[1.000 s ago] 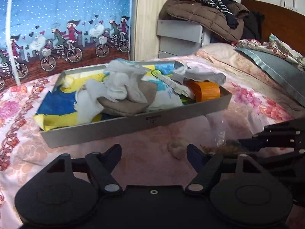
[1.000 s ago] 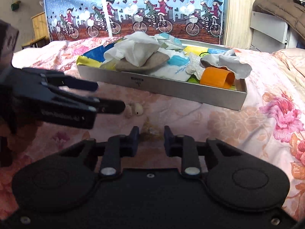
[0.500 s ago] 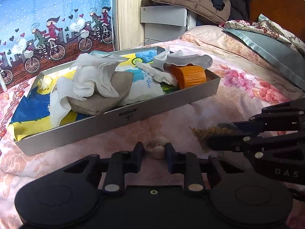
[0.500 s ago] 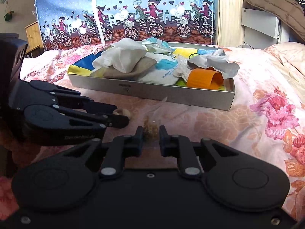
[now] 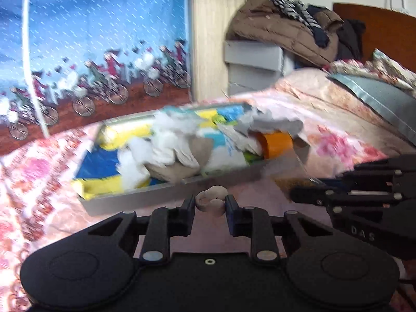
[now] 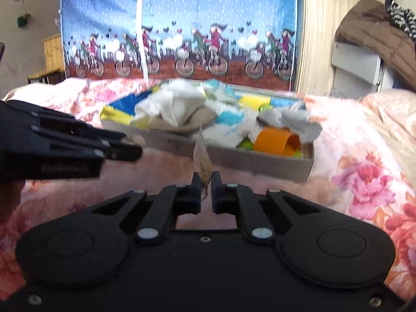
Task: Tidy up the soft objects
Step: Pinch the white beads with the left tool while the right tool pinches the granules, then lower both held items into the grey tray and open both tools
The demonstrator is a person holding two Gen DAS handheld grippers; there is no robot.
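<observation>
In the left wrist view my left gripper (image 5: 210,204) is shut on a small beige soft ring (image 5: 211,200), held just above the bedspread in front of the grey tray (image 5: 166,191). My right gripper (image 6: 206,183) has its jaws closing tight on a thin clear packet (image 6: 202,157) with brownish filling, which stands up from the pads. The tray (image 6: 262,165) holds white cloths (image 6: 174,104), a tan cloth, an orange roll (image 6: 273,141) and a blue-yellow sheet. Each gripper shows in the other's view: the right gripper (image 5: 299,195) and the left gripper (image 6: 130,150).
A floral pink bedspread (image 6: 364,182) lies under everything. A blue cyclist-print curtain (image 6: 182,26) stands behind the tray. A brown jacket (image 5: 286,33) lies on grey boxes at the back right, with a grey pillow (image 5: 377,98) and a wooden headboard beside them.
My left gripper closed on the beige ring and rose with it. My right gripper closed on the clear packet, which now stands up off the bedspread.
</observation>
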